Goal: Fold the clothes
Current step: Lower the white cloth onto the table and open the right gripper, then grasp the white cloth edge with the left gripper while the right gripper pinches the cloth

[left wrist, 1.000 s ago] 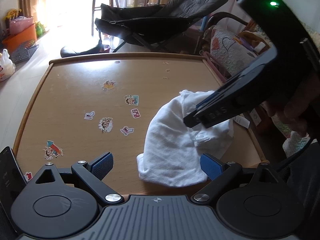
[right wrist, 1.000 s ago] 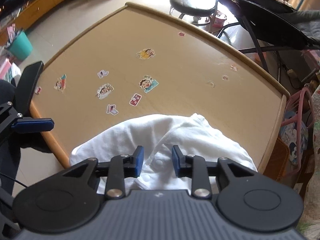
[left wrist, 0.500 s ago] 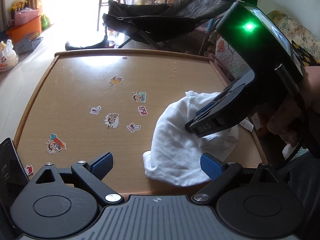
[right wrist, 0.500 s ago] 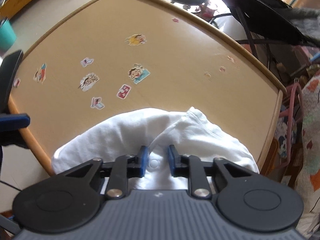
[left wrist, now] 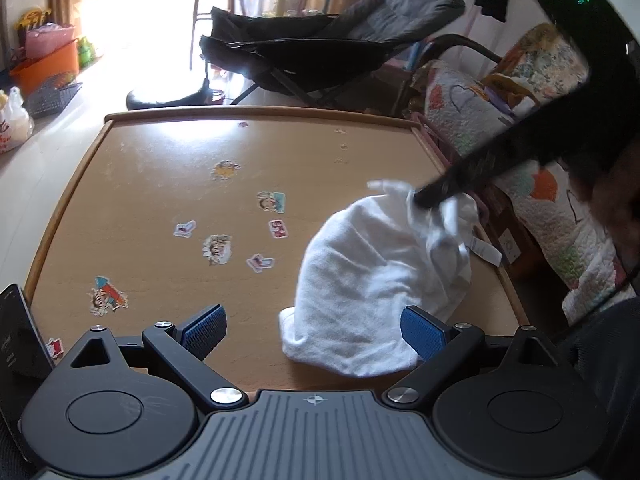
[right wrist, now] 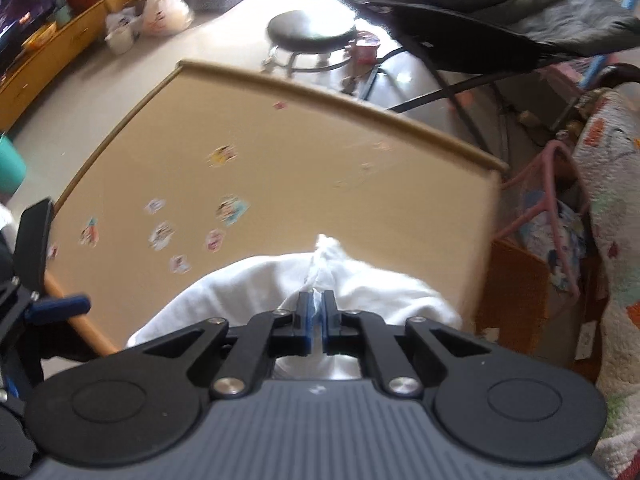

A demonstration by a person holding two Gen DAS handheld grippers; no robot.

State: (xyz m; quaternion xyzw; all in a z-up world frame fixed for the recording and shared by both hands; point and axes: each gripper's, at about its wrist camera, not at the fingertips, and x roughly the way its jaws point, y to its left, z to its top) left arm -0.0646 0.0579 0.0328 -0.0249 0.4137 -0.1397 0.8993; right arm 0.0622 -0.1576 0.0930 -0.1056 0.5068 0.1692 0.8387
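My left gripper (left wrist: pixel 314 330) sits spread wide with nothing between its blue pads, just over the near table edge. My right gripper (right wrist: pixel 316 318) is pinching a bunched fold of the crumpled white cotton garment (left wrist: pixel 372 280), which lies on the sticker-dotted wooden table (left wrist: pixel 168 184) near its right edge.

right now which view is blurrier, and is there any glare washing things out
Right wrist view: motion-smeared, stickers and table edge soft, floor beyond overexposed. Left wrist view: sharper on the table, though the right gripper and the white garment it pinches blur; window light blows out the upper left and glares on the tabletop.
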